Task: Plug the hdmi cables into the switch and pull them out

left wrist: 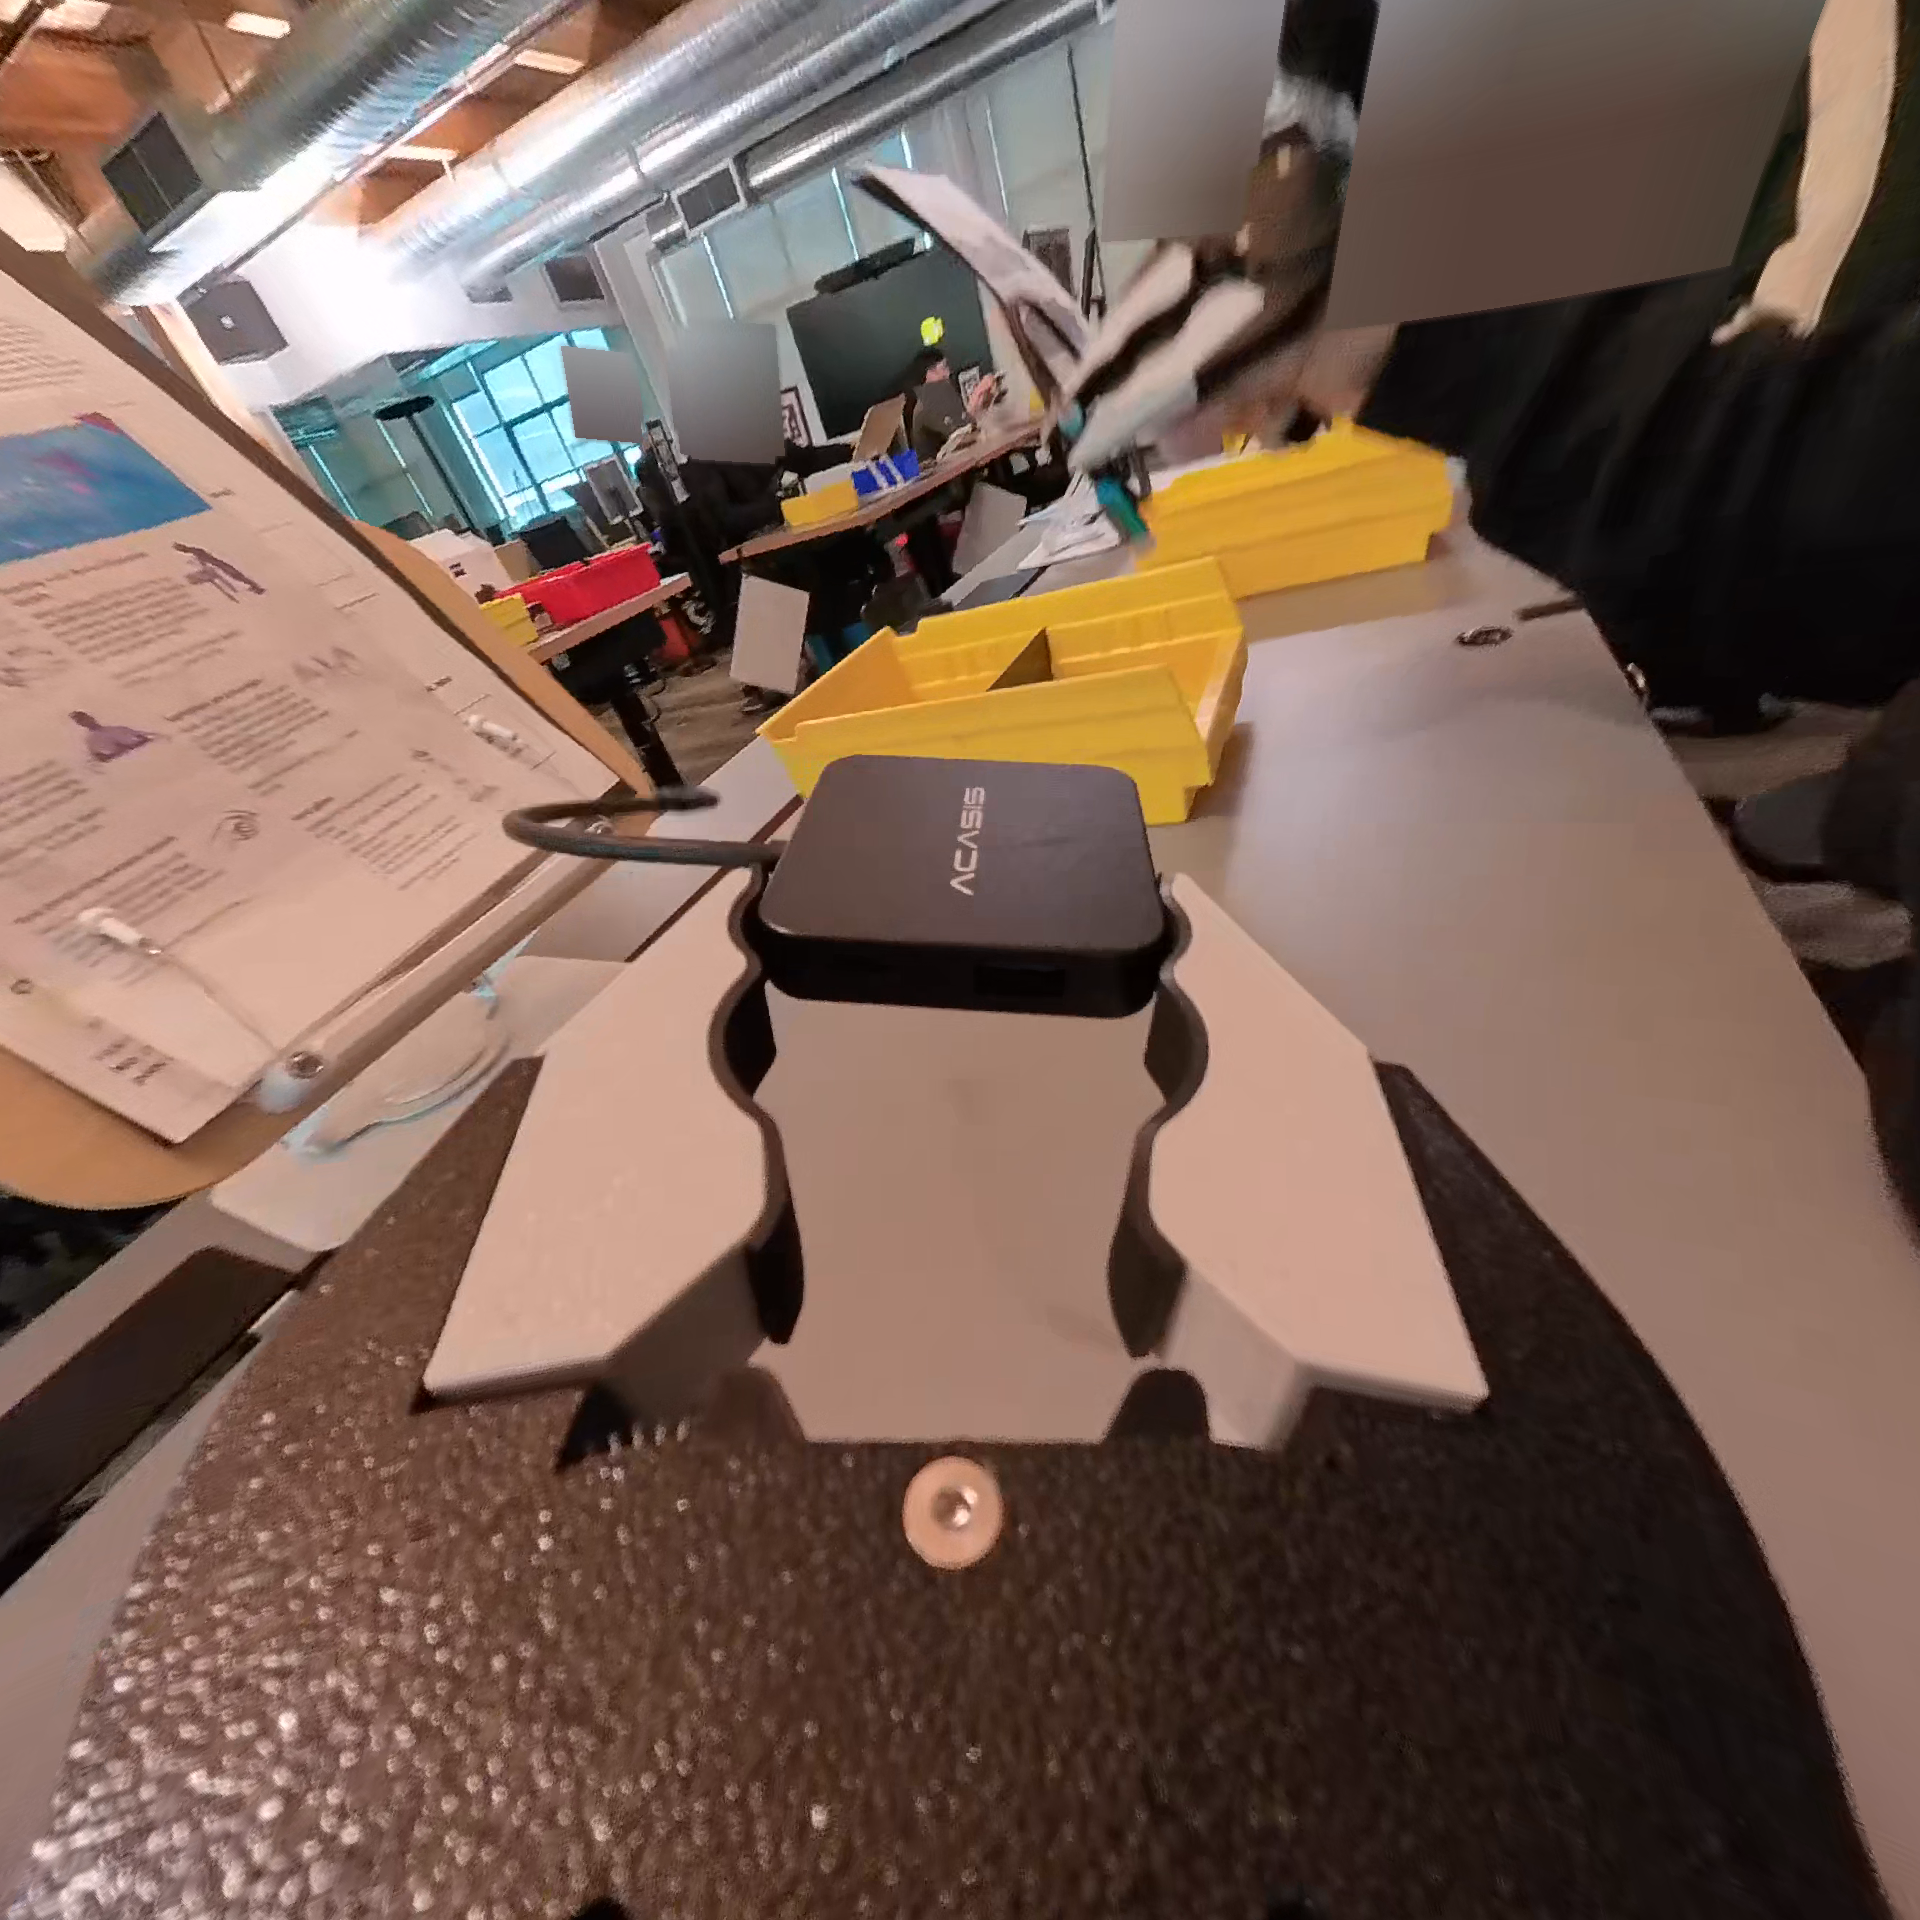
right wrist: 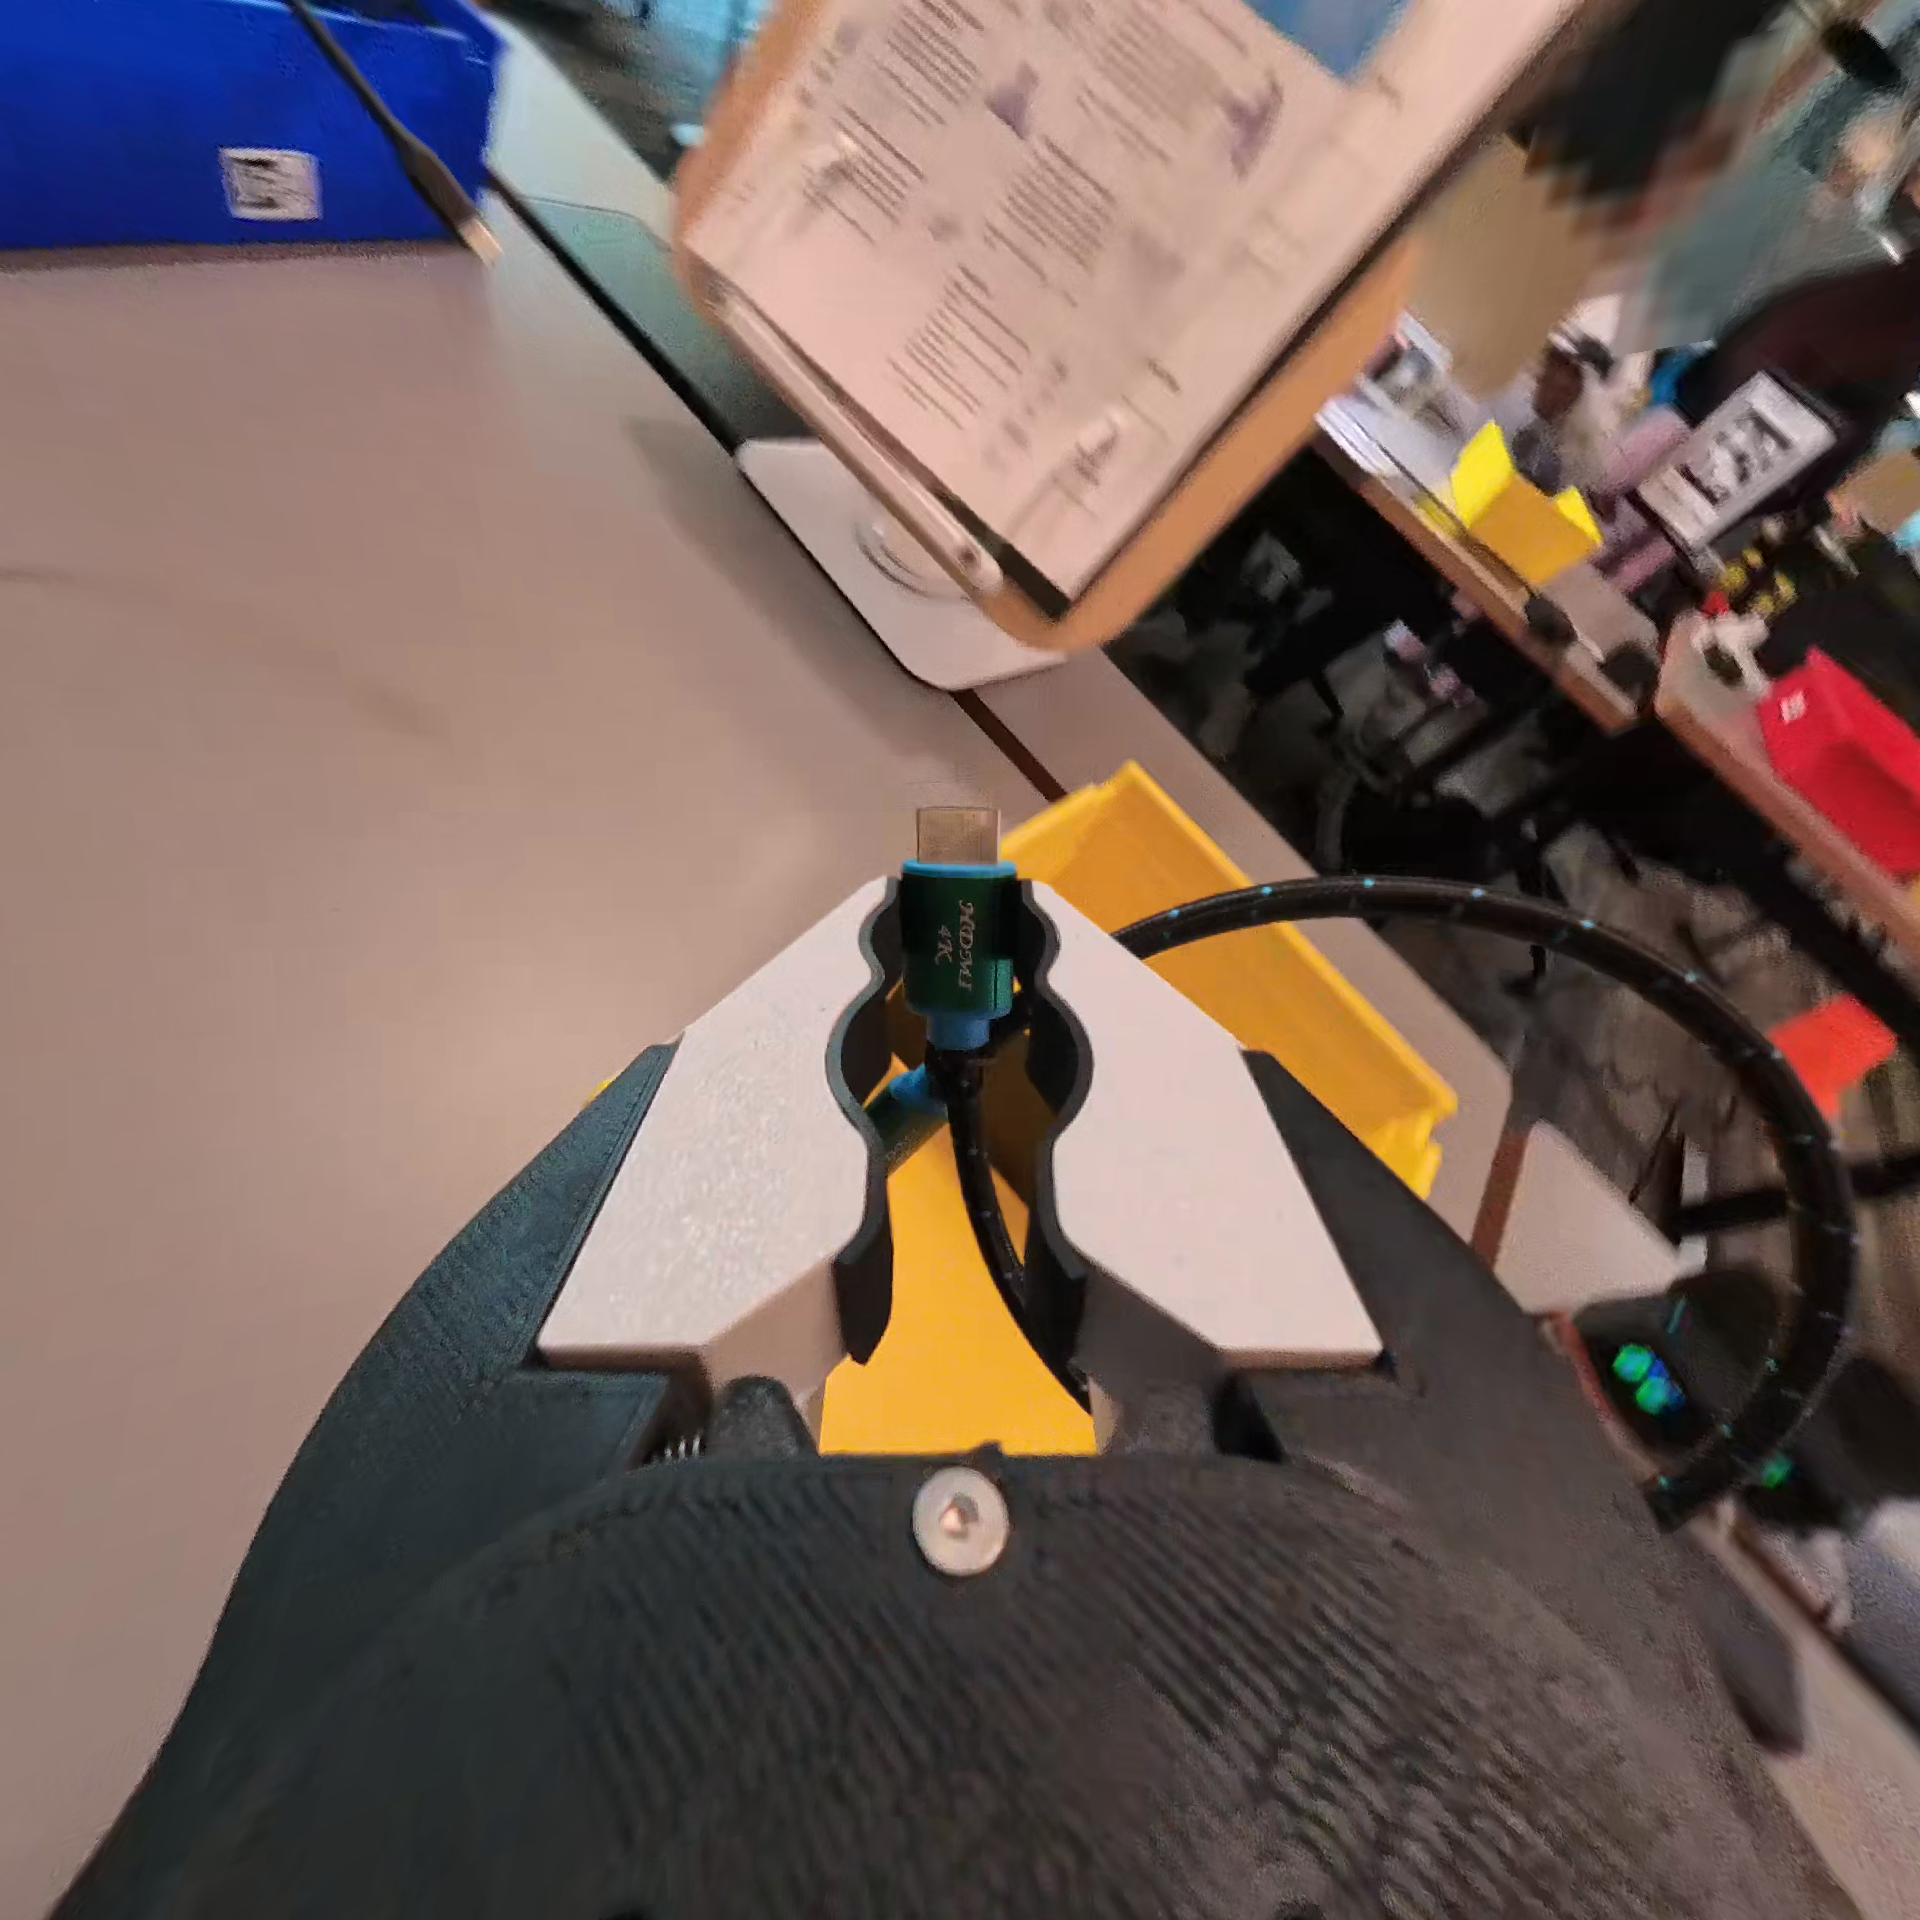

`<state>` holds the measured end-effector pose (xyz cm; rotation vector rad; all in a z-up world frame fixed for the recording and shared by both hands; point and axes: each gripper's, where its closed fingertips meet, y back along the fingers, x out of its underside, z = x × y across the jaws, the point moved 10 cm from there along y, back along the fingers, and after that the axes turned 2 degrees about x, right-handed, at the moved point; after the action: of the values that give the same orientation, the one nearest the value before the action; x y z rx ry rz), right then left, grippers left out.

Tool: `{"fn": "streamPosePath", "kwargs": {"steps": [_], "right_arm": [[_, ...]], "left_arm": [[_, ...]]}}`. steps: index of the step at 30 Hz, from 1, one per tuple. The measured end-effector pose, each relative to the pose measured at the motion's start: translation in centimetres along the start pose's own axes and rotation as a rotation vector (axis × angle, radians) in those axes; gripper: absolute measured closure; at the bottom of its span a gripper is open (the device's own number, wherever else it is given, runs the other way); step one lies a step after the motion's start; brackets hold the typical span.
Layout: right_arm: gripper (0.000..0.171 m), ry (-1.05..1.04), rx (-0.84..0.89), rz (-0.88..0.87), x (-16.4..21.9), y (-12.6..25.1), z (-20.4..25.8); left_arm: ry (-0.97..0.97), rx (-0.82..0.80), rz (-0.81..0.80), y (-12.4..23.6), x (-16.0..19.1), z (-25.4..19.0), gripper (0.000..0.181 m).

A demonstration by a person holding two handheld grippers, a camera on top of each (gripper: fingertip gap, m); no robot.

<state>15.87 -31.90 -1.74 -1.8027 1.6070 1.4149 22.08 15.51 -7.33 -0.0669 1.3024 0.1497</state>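
Observation:
My left gripper (left wrist: 961,935) is shut on the black square switch (left wrist: 961,862), gripping its two sides and holding it above the grey table (left wrist: 1455,883). Two empty ports face me on its near edge, and its own black cable (left wrist: 603,836) runs off to the left. My right gripper (right wrist: 956,894) is shut on a green HDMI plug (right wrist: 956,945) with blue trim; the metal tip points forward beyond the fingertips. Its braided black cable (right wrist: 1558,935) loops to the right. The right gripper also shows blurred at the far right of the left wrist view (left wrist: 1122,416), over a yellow bin.
Two yellow bins (left wrist: 1039,707) (left wrist: 1299,509) stand on the table beyond the switch. A tilted board with printed sheets (left wrist: 208,727) stands on the left on a white base (right wrist: 914,623). A blue bin (right wrist: 208,114) sits far left. A person in dark clothes (left wrist: 1662,468) stands at right.

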Motion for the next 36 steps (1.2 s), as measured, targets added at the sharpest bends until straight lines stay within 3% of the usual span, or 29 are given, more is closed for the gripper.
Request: {"fn": "streamPosePath", "kwargs": {"steps": [2, 7, 11, 12, 14, 17, 21, 25, 27, 30, 33, 36], "right_arm": [[0.152, -0.099, 0.072, 0.013, 3.3, -1.1, 0.2], [0.149, -0.253, -0.080, 0.175, 7.4, -4.3, 1.2], [0.071, -0.360, -0.087, 0.242, 5.5, -3.8, 0.2], [0.062, -0.380, -0.100, 0.224, 4.3, -3.3, 0.2], [0.060, -0.441, -0.160, 0.123, 1.6, -2.7, 0.9], [0.069, -0.620, -0.434, -0.009, -2.0, -4.4, 4.9], [0.083, -0.873, -0.929, -0.006, -4.1, -7.9, 11.9], [0.092, -1.023, -1.120, 0.006, -5.1, -10.9, 16.1], [0.110, -1.033, -1.183, 0.004, -5.6, -11.6, 17.4], [0.157, -0.999, -1.251, -0.027, -6.2, -12.0, 18.2], [0.159, -0.945, -1.235, -0.015, -6.3, -12.1, 18.0], [0.159, -0.768, -1.103, 0.001, -6.7, -11.4, 15.2]], "left_arm": [[0.020, 0.027, -0.021, -0.9, 0.2, 0.2, 0.111], [0.032, 0.077, -0.038, -2.9, 0.1, 0.2, 0.111], [0.024, 0.094, -0.011, -3.7, 0.2, -0.4, 0.111], [0.021, 0.096, -0.006, -3.9, 0.2, -0.6, 0.111], [0.010, 0.105, -0.005, -4.2, 0.2, -1.1, 0.111], [-0.024, 0.118, -0.009, -5.3, 0.2, -1.7, 0.111], [-0.102, 0.126, -0.025, -7.1, 0.0, -2.5, 0.111], [-0.185, 0.132, -0.022, -8.3, -0.3, -3.4, 0.112], [-0.205, 0.131, -0.001, -8.5, -0.2, -3.7, 0.112], [-0.234, 0.125, 0.040, -8.6, 0.3, -4.3, 0.111], [-0.224, 0.090, 0.056, -8.6, 0.7, -4.6, 0.111], [-0.149, 0.059, 0.032, -8.5, 0.7, -4.7, 0.108]]}}
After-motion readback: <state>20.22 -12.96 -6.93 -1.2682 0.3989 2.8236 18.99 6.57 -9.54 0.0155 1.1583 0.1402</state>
